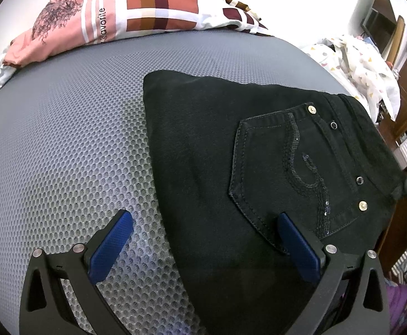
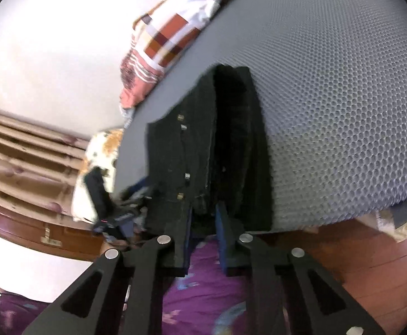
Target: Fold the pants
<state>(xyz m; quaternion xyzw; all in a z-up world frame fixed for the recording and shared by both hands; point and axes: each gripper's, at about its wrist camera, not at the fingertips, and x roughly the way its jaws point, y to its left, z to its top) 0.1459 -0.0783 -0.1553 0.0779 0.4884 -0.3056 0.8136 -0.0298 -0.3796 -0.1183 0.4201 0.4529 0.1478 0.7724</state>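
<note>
My left gripper has black skeletal arms with triangular cut-outs, round silver screw heads at the joints, and flat blue textured pads on its fingers. My right gripper is built alike: black frame, silver screws, blue pads.

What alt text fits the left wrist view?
Folded black pants lie on a grey mesh mat, back pocket up with studs and a sequin swirl. The left gripper is open, one blue pad over the mat, the other over the pants. A patterned pillow lies at the mat's far edge.
</note>
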